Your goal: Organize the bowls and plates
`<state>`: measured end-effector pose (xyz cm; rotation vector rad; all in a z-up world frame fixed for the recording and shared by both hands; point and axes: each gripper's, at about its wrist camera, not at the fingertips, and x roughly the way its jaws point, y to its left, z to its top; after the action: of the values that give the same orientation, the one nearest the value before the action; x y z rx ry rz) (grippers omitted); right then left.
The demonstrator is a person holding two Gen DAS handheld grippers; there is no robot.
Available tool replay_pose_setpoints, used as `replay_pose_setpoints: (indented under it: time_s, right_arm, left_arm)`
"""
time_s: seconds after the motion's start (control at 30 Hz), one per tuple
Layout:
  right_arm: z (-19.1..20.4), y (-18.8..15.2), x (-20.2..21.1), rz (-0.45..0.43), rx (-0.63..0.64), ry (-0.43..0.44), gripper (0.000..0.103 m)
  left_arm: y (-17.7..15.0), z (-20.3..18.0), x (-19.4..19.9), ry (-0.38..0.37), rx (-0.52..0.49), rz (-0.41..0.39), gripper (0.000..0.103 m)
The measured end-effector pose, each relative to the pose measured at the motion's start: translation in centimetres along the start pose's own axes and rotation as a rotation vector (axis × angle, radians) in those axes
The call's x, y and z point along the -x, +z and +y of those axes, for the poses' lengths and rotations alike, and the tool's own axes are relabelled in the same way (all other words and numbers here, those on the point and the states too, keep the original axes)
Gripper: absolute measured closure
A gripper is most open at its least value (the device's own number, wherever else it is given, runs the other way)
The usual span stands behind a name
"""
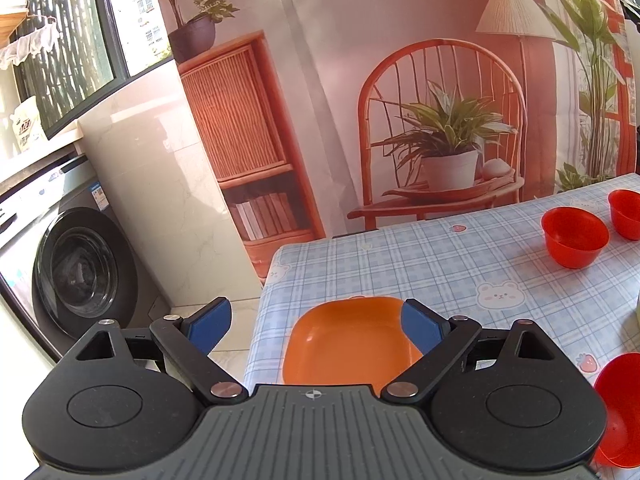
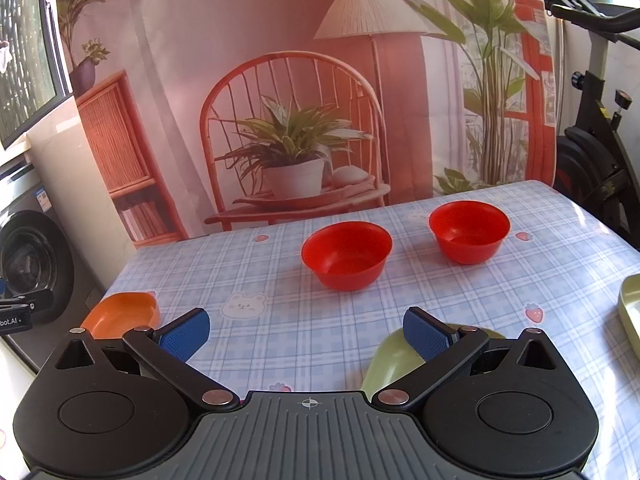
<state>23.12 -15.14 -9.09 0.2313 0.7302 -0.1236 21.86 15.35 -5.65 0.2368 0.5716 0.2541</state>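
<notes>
Both sets of jaws spread wide, nothing held. Left gripper (image 1: 316, 322) hanging over the orange plate (image 1: 348, 340) at the table's near left corner, right-hand blue pad just over the plate's right rim, left-hand pad out past the table (image 1: 400, 264) edge, over the floor. Right gripper (image 2: 306, 330) poised above bare checked cloth near the front edge, a green plate (image 2: 390, 360) partly hidden under its right-hand pad.

Three red bowls seen from the left wrist: one toward the far right (image 1: 574, 236), another beyond it cut by the frame (image 1: 626, 214), a third at the near right edge (image 1: 618, 412). From the right wrist, two red bowls side by side but apart toward the far edge, left one (image 2: 346, 254) and right one (image 2: 468, 232). A second pale green dish (image 2: 630, 312) at the right edge, mostly out of frame.

Nothing stacked yet, by the look of it; likely first step, taking the orange plate.

- Shift left gripper rightward so both pads straddle one rim.
- Tilt down, one pad under the lip, one inside the well.
- Close firmly: shallow, smooth plastic, prone to slipping or pivoting.
- Lift clear before travelling; so near the corner, a nudge could push the plate off the table.
- Keep right gripper clear of the green plate meanwhile.
</notes>
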Motion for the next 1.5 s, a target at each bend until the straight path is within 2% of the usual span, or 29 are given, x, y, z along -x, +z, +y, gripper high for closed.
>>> replay_pose_setpoints:
  time_s: [0.2, 0.27, 0.33, 0.43, 0.53, 0.67, 0.9, 1.07, 1.2, 1.3, 1.47, 1.5]
  right_arm:
    - [3.6, 0.0, -2.2, 0.046, 0.034, -0.02, 0.0]
    - [4.5, 0.2, -2.9, 0.054, 0.015, -0.006, 0.004]
    - [5.3, 0.2, -3.7, 0.053, -0.015, 0.015, 0.013]
    - [6.9, 0.1, -5.1, 0.069, -0.028, 0.027, 0.014]
    - [8.8, -0.1, -6.9, 0.098, -0.038, 0.026, 0.017]
    - [11.5, -0.7, -8.8, 0.125, -0.049, 0.014, 0.023]
    - [16.5, -2.4, -12.2, 0.168, -0.017, 0.034, 0.033]
    - [19.0, -3.2, -14.3, 0.18, 0.036, 0.057, 0.044]
    - [19.8, -3.6, -15.7, 0.186, 0.061, 0.057, 0.056]
    - [19.7, -4.0, -16.6, 0.199, 0.065, 0.06, 0.064]
    - [19.0, -4.5, -17.6, 0.244, 0.038, 0.06, 0.074]
    - [18.9, -4.7, -17.8, 0.253, 0.031, 0.066, 0.076]
  left_arm:
    - [0.0, 2.9, -3.1, 0.021, 0.013, 0.023, 0.009]
    - [-0.1, 3.6, -4.3, 0.02, 0.002, 0.033, 0.009]
    - [-0.2, 4.1, -5.4, 0.006, -0.012, 0.051, 0.009]
    - [-0.1, 4.9, -7.0, -0.048, -0.027, 0.069, 0.009]
    - [0.0, 6.2, -9.6, -0.138, -0.012, 0.094, 0.009]
    - [-0.1, 7.4, -12.2, -0.174, -0.002, 0.111, 0.009]
    - [-1.6, 7.8, -15.7, -0.215, -0.007, 0.153, 0.01]
    - [-3.3, 7.0, -17.4, -0.228, -0.036, 0.185, 0.01]
    - [-4.3, 6.6, -18.1, -0.235, -0.041, 0.207, 0.011]
    - [-4.6, 6.7, -18.3, -0.235, -0.027, 0.23, 0.024]
    - [-4.8, 6.7, -18.4, -0.215, -0.025, 0.253, 0.052]
    - [-4.8, 6.7, -18.4, -0.216, -0.026, 0.258, 0.054]
